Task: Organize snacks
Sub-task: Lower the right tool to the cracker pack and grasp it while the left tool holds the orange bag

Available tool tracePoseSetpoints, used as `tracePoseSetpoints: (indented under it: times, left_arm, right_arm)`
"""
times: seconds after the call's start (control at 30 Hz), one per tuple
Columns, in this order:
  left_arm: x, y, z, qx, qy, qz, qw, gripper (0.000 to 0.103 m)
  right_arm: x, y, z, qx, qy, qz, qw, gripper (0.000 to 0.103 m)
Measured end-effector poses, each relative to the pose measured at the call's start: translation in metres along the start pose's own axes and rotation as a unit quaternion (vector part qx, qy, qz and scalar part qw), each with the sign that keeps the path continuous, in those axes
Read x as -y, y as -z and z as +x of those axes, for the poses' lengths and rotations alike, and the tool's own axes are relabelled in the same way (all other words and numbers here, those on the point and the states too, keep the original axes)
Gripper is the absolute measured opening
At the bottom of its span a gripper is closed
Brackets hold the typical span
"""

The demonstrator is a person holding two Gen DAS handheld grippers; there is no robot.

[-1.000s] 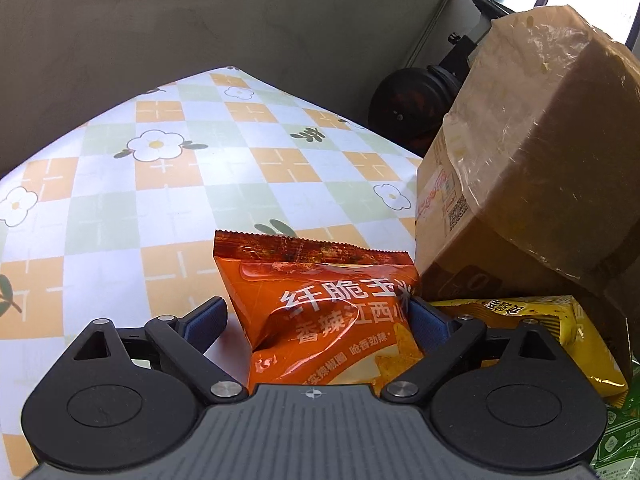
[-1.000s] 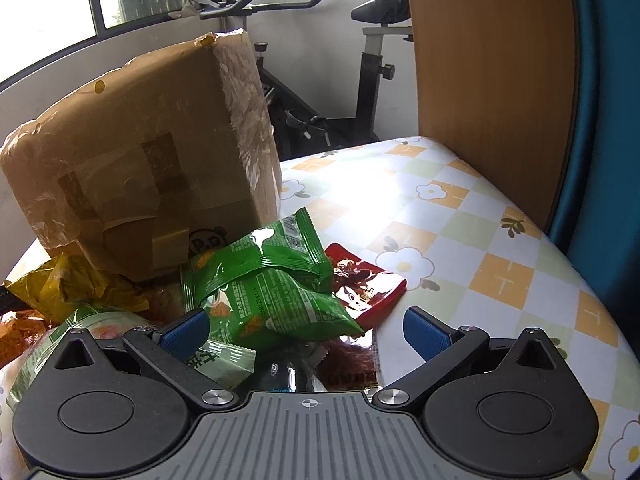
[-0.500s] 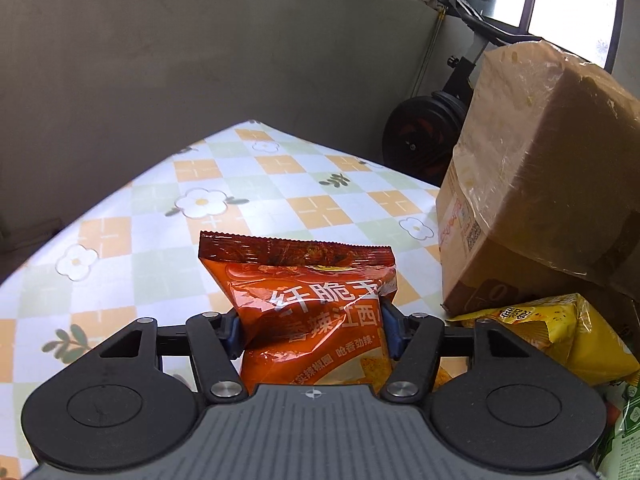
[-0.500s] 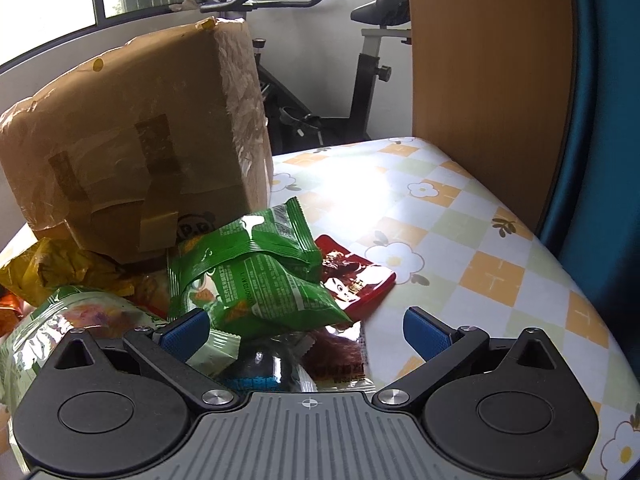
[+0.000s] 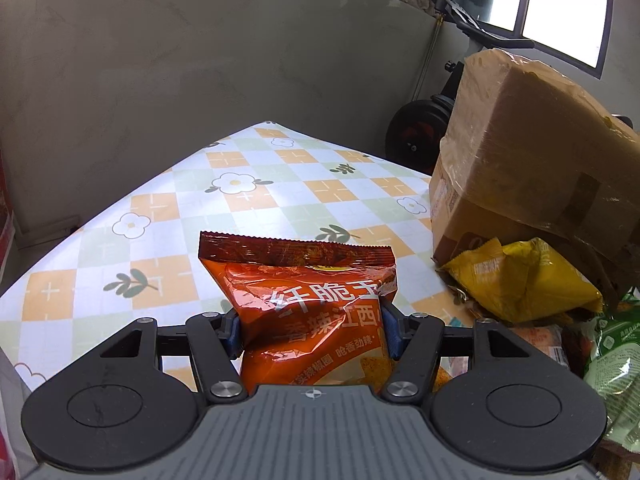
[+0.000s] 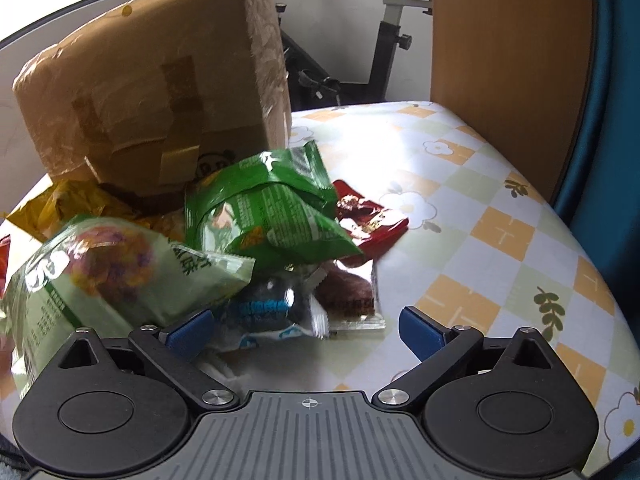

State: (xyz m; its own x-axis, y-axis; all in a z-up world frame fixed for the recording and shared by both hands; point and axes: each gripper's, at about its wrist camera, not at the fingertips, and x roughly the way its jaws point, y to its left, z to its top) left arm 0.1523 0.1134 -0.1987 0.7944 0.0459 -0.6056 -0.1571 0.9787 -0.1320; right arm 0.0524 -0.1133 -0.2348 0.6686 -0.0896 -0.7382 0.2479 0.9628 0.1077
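Note:
My left gripper [image 5: 312, 330] is shut on an orange snack bag [image 5: 308, 300] and holds it above the checked tablecloth [image 5: 240, 200]. A yellow snack bag [image 5: 520, 280] lies to its right against the cardboard box [image 5: 532, 152]. My right gripper [image 6: 306, 326] is open and empty, just short of a snack pile: a dark green bag [image 6: 272, 208], a pale green bag [image 6: 100, 276], a red packet [image 6: 372, 220], a blue-and-white packet [image 6: 272, 312] and a clear packet with something brown [image 6: 352, 296]. The blue-and-white packet lies between the open jaws.
The taped cardboard box [image 6: 160, 80] stands behind the pile. A wooden panel [image 6: 508, 60] rises at the table's right edge, with a blue surface [image 6: 612, 120] beyond. An exercise bike [image 6: 360, 72] stands past the far edge. A grey wall [image 5: 200, 60] is on the left.
My left gripper closed on the orange bag and lifted it off the table. My right gripper moved closer to the snack pile and stayed open.

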Motion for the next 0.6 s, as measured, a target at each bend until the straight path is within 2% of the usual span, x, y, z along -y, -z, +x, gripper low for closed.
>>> tracePoseSetpoints:
  times: [0.17,0.37,0.6]
  left_arm:
    - [0.006,0.009,-0.009,0.002,0.013,0.000,0.9999,0.065]
    - [0.004,0.019,-0.017,0.010,0.011,-0.003,0.9999,0.065]
    - [0.002,0.025,-0.020,0.004,0.005,-0.005,1.0000,0.065]
  right_arm:
    - [-0.014,0.012,0.001,-0.033,-0.023,0.000,0.999,0.085]
    - [-0.030,0.015,0.000,-0.040,-0.036,-0.018,0.998,0.085]
    - [-0.061,0.015,0.010,-0.051,-0.053,-0.094,0.993,0.085]
